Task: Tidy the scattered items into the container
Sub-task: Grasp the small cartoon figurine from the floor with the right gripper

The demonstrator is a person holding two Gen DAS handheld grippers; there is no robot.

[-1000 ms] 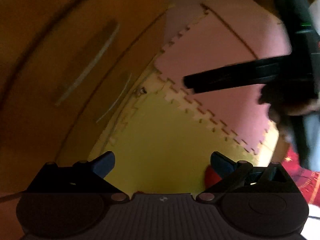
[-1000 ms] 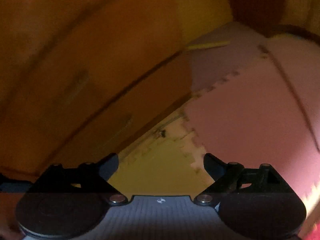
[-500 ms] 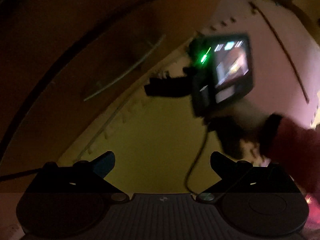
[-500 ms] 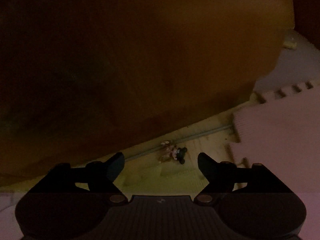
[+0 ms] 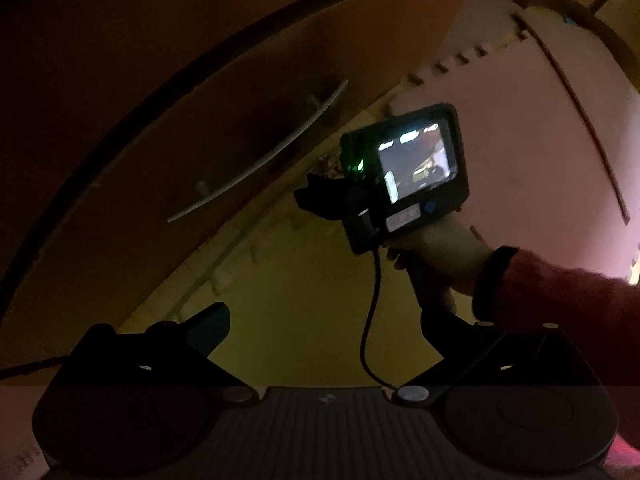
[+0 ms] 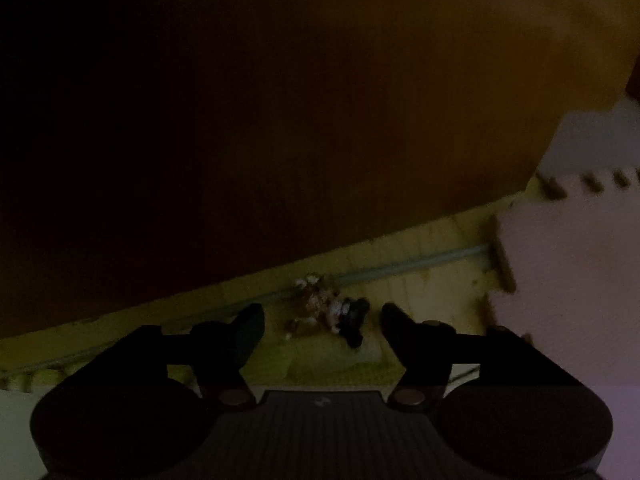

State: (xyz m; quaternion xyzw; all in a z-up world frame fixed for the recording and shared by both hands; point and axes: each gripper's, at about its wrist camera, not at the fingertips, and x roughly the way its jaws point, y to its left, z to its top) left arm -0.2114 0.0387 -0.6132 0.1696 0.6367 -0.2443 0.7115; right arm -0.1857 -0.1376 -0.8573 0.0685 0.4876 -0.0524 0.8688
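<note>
A small toy figure (image 6: 330, 312) with black ears and reddish-white parts lies on the yellow foam mat (image 6: 420, 292), right against the foot of a wooden cabinet. My right gripper (image 6: 322, 326) is open, low over the mat, and the toy sits just ahead of the gap between its fingertips. In the left wrist view the right gripper (image 5: 316, 194) points at that same toy (image 5: 332, 162), held by a hand (image 5: 444, 248) in a red sleeve. My left gripper (image 5: 322, 328) hangs open and empty further back. No container is in view.
The wooden cabinet (image 5: 200, 120) with a long bar handle (image 5: 260, 160) fills the left and top and is very dark. A pink foam mat (image 5: 520, 140) joins the yellow one on the right. A black cable (image 5: 366, 320) hangs from the right gripper's body.
The right gripper has dropped toward the cabinet foot and closed in on the toy, its fingers a little narrower. The left gripper has followed slightly and the scene has darkened.
</note>
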